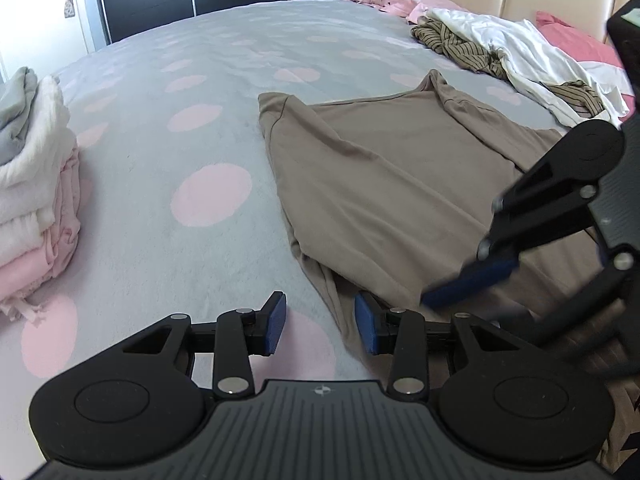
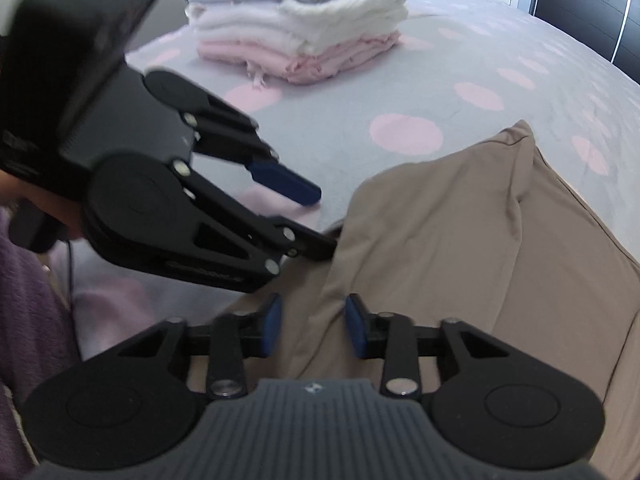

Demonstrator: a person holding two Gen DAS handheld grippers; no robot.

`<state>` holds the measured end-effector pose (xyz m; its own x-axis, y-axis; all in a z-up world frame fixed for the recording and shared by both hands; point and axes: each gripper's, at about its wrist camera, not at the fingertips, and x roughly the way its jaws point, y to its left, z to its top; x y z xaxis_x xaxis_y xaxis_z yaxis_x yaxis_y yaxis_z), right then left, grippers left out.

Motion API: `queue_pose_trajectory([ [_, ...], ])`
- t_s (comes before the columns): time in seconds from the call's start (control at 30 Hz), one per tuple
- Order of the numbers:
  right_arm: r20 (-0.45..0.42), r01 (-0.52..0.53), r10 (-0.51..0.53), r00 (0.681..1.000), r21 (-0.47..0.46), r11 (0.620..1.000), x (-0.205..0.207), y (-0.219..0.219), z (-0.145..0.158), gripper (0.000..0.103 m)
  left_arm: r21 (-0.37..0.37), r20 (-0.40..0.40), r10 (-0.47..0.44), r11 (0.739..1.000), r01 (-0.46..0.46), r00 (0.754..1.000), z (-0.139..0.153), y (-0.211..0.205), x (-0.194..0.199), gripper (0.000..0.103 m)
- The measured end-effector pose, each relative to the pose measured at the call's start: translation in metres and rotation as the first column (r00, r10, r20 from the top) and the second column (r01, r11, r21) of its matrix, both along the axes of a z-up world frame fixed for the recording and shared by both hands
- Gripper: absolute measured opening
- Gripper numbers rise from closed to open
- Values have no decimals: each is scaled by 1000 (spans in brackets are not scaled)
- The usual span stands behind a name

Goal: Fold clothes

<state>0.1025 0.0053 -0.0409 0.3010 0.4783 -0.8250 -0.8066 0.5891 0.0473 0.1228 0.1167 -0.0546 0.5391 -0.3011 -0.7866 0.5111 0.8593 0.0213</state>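
A tan garment [image 1: 400, 180] [image 2: 460, 240] lies spread on the bed, partly folded, with a sleeve turned in at the far side. My left gripper [image 1: 320, 324] [image 2: 324, 220] stands open at the garment's near left corner. The hem runs between its pads, and one finger [image 2: 320, 246] is tucked at the cloth's edge. My right gripper [image 2: 312, 326] [image 1: 464, 304] is low over the garment's near edge, just right of the left one. Its jaws stand apart, and a raised ridge of tan cloth lies between the pads.
A stack of folded white, pink and grey clothes [image 1: 36, 200] [image 2: 300, 32] sits at the left on the grey bedspread with pink dots [image 1: 180, 80]. At the headboard lies a loose pile of white and striped clothes [image 1: 500, 48] by pink pillows [image 1: 572, 36]. A hand [image 2: 40, 200] holds the left gripper.
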Motion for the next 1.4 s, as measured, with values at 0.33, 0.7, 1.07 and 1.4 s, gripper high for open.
queue_pose_trajectory([
  [0.33, -42, 193, -190, 981, 58, 980, 19, -48, 17, 1, 62, 108, -24, 998, 17, 994, 1, -16, 10, 36],
  [0.7, -55, 188, -183, 982, 116, 975, 14, -56, 27, 5, 105, 146, 69, 991, -85, 987, 8, -21, 36, 9],
  [1.07, -43, 231, -228, 973, 85, 969, -16, -97, 32, 16, 91, 53, 166, 981, -170, 985, 5, 7, 35, 21],
  [1.4, -103, 216, -211, 972, 39, 976, -81, -135, 9, 27, -115, -126, 151, 980, -166, 980, 27, 9, -42, 22],
])
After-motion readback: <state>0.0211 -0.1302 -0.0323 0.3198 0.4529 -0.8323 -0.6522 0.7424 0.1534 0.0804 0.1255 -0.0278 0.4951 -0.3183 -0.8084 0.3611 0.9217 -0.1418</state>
